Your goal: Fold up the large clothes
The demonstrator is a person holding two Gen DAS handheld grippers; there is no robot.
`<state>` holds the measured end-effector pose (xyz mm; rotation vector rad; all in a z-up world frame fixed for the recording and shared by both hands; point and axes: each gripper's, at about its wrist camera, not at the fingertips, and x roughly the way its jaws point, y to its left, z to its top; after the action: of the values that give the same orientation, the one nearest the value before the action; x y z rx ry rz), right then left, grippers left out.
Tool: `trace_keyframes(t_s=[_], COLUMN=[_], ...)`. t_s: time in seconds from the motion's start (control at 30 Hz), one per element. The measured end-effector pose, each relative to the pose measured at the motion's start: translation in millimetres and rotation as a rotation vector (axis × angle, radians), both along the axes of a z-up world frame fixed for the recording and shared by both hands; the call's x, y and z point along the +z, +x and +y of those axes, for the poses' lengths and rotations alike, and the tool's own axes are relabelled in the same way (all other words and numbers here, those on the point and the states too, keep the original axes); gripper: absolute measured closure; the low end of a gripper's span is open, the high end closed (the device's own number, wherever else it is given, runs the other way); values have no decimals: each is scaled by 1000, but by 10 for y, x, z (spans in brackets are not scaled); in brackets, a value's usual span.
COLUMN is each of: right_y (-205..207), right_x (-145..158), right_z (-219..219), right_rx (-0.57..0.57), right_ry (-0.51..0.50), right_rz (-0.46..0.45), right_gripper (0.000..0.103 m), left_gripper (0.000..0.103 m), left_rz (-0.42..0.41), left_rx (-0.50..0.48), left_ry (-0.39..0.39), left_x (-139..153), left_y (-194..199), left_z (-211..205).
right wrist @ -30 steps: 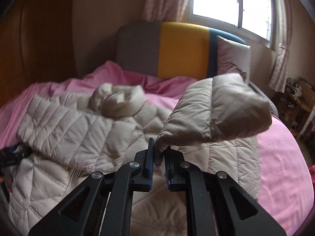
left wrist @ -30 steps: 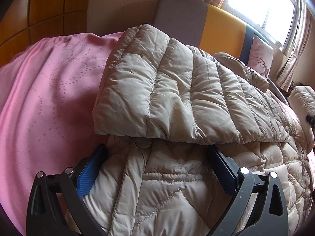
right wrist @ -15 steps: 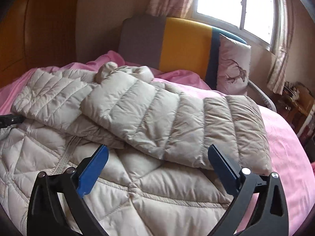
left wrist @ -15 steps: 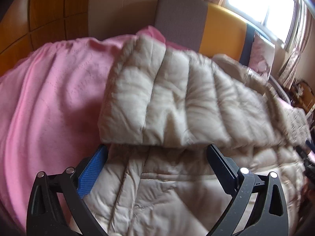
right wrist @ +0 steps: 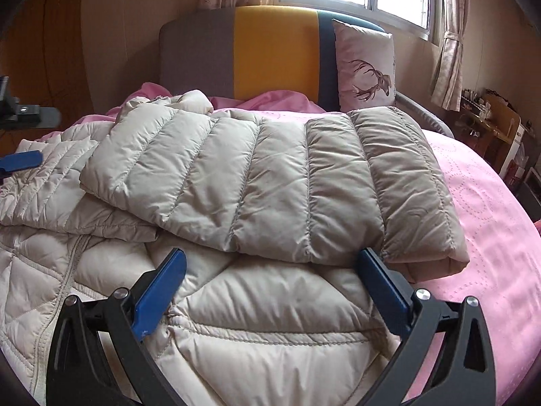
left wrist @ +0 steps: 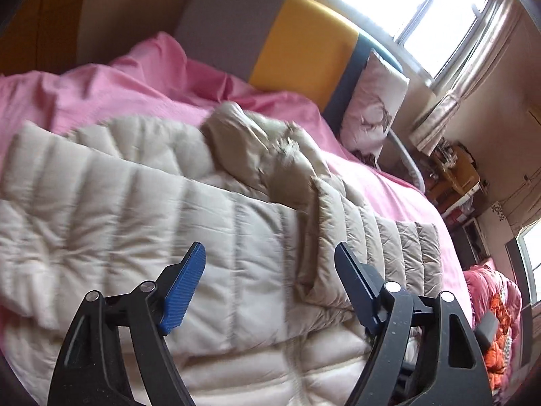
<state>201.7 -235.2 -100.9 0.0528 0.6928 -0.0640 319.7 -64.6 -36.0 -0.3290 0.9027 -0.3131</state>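
So, jacket: our beige quilted down jacket [right wrist: 270, 182] lies sleeves-folded on the pink bedspread [right wrist: 490, 223].
Left hand-held gripper [left wrist: 270, 270]: spread wide, holding nothing.
Right hand-held gripper [right wrist: 270, 279]: same.

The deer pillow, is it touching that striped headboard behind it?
Touching. The right wrist view shows the deer pillow leaning upright against the headboard, its left edge overlapping the dark stripe with no gap visible.

You find no readable text, label, brand or number in either view. The only mark is a picture, not a word: a dark deer head with antlers printed on the pale pillow [right wrist: 367, 67] that leans against the headboard [right wrist: 274, 50].
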Motion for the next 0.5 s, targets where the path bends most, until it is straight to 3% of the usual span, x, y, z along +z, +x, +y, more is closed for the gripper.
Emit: trace_keyframes(t_s=[0.1, 0.2, 0.23, 0.27, 0.37, 0.5], right_y=[5, 1, -4, -2, -7, -16], right_x=[8, 0, -4, -9, -14, -13], right_z=[-2, -5, -15, -13, -29, -51], right_rx=[0, -2, -2, -2, -2, -6], right_ry=[2, 4, 4, 4, 7, 10], right_rz=[-1, 1, 2, 3, 4, -5], right_gripper=[2, 2, 2, 2, 2, 2], left_gripper=[28, 31, 38, 61, 90, 95], left_rz=[49, 45, 39, 40, 52, -8], left_rx=[-29, -75, -85, -107, -159, -165], left_ry=[14, 36, 40, 52, 77, 43], left_x=[-143, -200, -206, -227, -262, -85], left_y=[124, 161, 160, 167, 201, 126], left_z=[-254, -481, -523, -592, -687, -612])
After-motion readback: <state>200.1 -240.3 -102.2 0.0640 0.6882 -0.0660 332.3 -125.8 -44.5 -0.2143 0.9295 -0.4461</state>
